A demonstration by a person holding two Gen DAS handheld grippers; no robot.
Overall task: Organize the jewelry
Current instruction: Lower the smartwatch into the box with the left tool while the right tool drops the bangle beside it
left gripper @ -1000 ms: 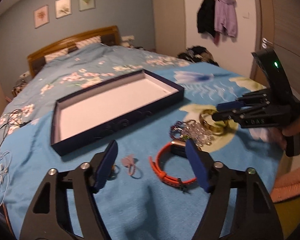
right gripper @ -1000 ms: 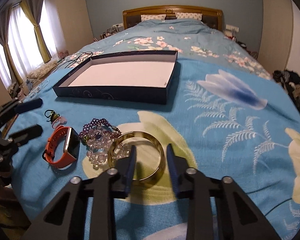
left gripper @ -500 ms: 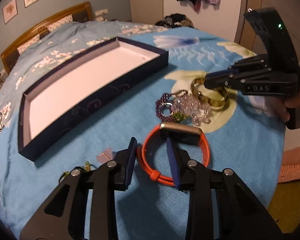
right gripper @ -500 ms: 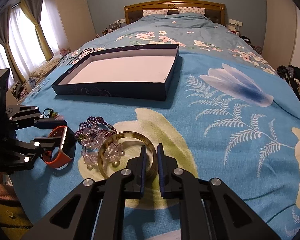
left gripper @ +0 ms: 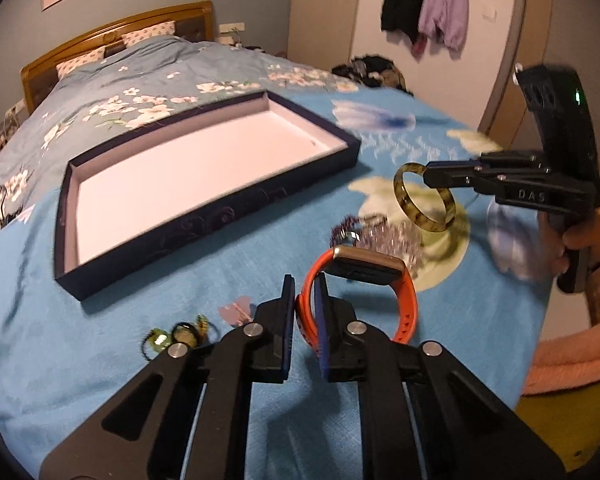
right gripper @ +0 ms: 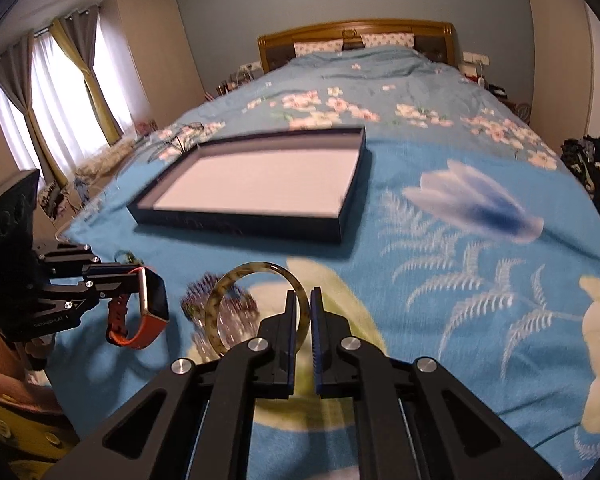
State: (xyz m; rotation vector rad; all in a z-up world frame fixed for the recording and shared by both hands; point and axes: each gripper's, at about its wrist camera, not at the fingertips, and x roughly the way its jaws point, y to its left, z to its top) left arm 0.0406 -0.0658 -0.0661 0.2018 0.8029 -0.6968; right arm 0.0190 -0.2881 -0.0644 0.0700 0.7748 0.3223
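My left gripper (left gripper: 305,286) is shut on the strap of an orange smartwatch (left gripper: 366,268) and holds it above the bedspread; it also shows in the right wrist view (right gripper: 148,304). My right gripper (right gripper: 305,300) is shut on a mottled amber bangle (right gripper: 228,288) lifted off the bed; the bangle shows in the left wrist view (left gripper: 406,204) too. A dark blue tray (left gripper: 220,208) with a white floor lies open beyond both. Purple and clear bead bracelets (left gripper: 380,236) lie under the bangle. A pink charm ring (left gripper: 236,308) and a green charm ring (left gripper: 172,334) lie near left.
The blue floral bedspread (right gripper: 460,240) covers the whole bed, with a wooden headboard (right gripper: 356,32) at the far end. Clothes hang on the wall (left gripper: 428,4). Curtained windows (right gripper: 60,100) are at the left. The bed's edge runs close to both hands.
Both grippers closed fully and rose: the left took the watch strap and lifted the watch, the right clamped the bangle and lifted it off the beads.
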